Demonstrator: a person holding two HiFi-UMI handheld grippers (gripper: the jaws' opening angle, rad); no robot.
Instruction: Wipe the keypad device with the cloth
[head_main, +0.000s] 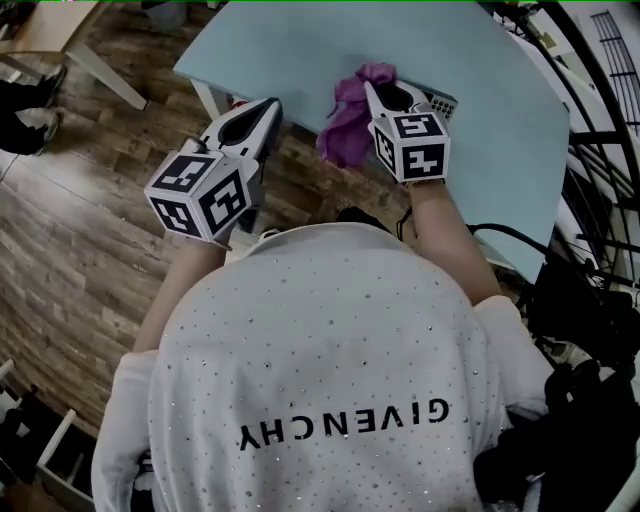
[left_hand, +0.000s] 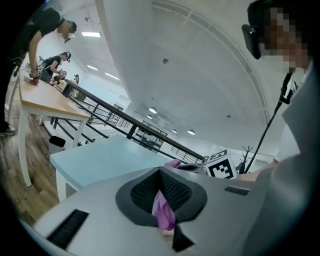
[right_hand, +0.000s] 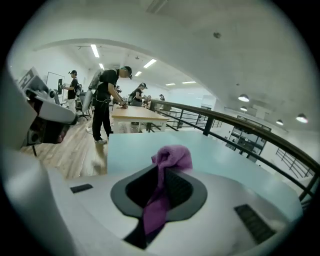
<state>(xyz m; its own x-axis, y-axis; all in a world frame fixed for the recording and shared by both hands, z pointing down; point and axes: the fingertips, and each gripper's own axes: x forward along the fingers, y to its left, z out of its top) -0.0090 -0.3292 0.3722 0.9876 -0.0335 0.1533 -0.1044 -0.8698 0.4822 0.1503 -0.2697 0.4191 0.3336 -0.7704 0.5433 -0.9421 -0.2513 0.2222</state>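
Floor (head_main: 90, 230): dark wood planks, with paler boards to one side.
Table (head_main: 300, 50): pale blue top on white legs (head_main: 208, 97).
Desk (right_hand: 132, 114): light wood, farther off, with people (right_hand: 106, 100) standing at it.
Railing (right_hand: 235, 125): black metal, running behind the table.
Ceiling (right_hand: 210, 55): white, lit by strip lights (right_hand: 95, 50).

the purple cloth (head_main: 348, 128) was bunched and crumpled, pinched in the right claw (right_hand: 161, 172), one fold puffed past the jaws and a tail hanging by the near edge of the desk (head_main: 300, 50). the keypad device (head_main: 441, 103), pale with dark keys, lay flat near that edge, mostly hidden. a small purple scrap (left_hand: 164, 212) sat clamped in the left claw (left_hand: 161, 174).
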